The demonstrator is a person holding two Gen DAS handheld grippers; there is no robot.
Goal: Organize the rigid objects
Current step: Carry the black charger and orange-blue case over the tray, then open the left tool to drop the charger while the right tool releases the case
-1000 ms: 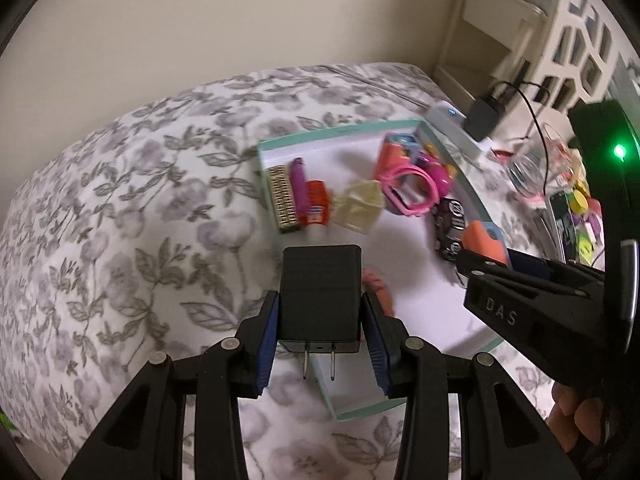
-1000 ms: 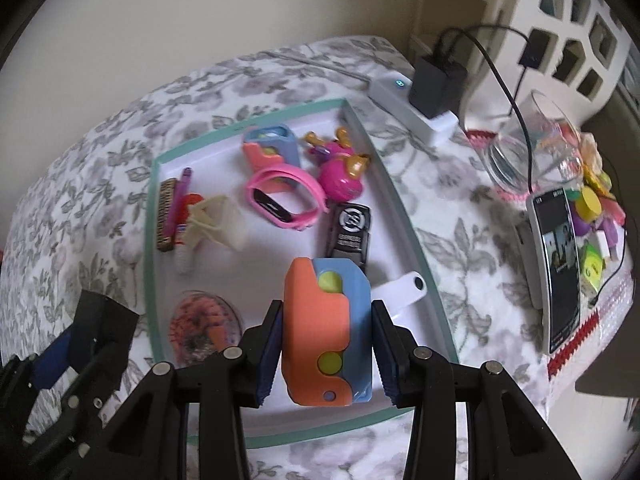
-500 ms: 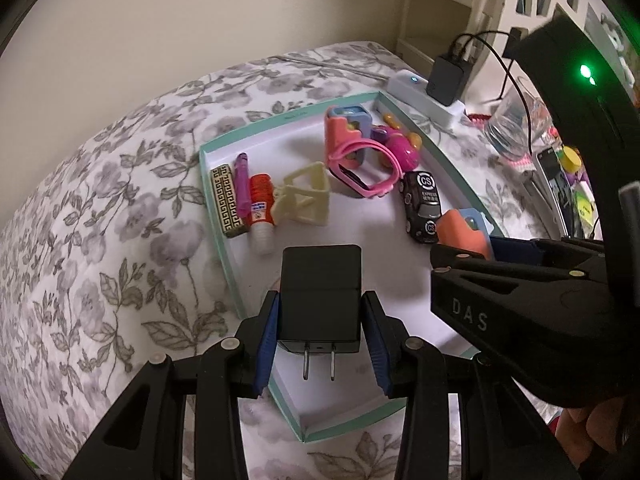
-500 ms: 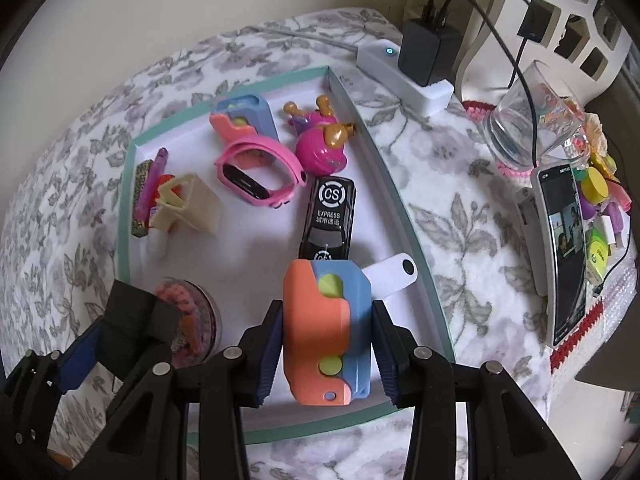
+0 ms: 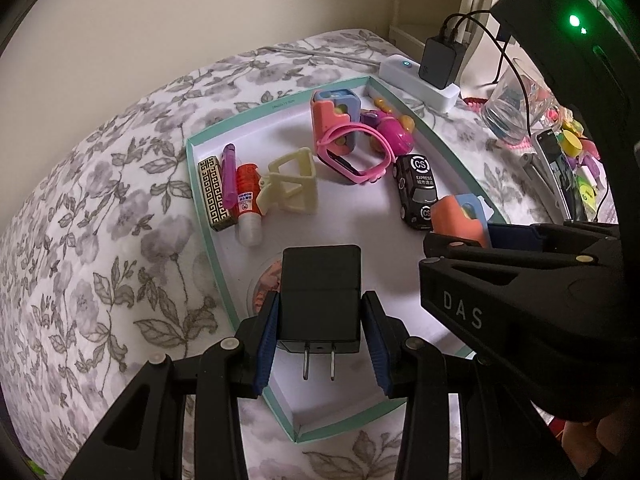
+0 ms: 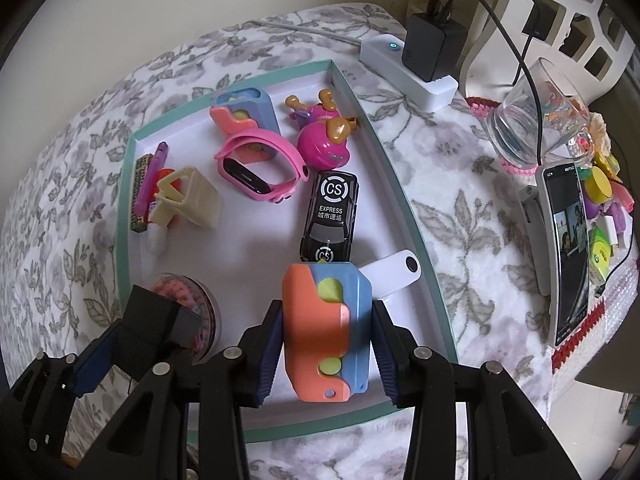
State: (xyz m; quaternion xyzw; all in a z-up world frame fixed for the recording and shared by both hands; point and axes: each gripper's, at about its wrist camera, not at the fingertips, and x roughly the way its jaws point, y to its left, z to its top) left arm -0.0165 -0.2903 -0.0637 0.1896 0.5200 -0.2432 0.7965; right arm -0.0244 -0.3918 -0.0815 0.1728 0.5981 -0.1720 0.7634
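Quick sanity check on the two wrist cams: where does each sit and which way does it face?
Left wrist: on the left gripper, looking steeply down at the tray; its fingers hold a black charger; right gripper alongside.
Right wrist: on the right gripper, looking down; clamps an orange-blue toy.
Shared: tray, toy car, pink watch.

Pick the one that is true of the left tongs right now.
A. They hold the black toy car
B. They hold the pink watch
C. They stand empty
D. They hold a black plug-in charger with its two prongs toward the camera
D: the left tongs clamp the black charger by its sides, prongs toward the lens, above the tray.
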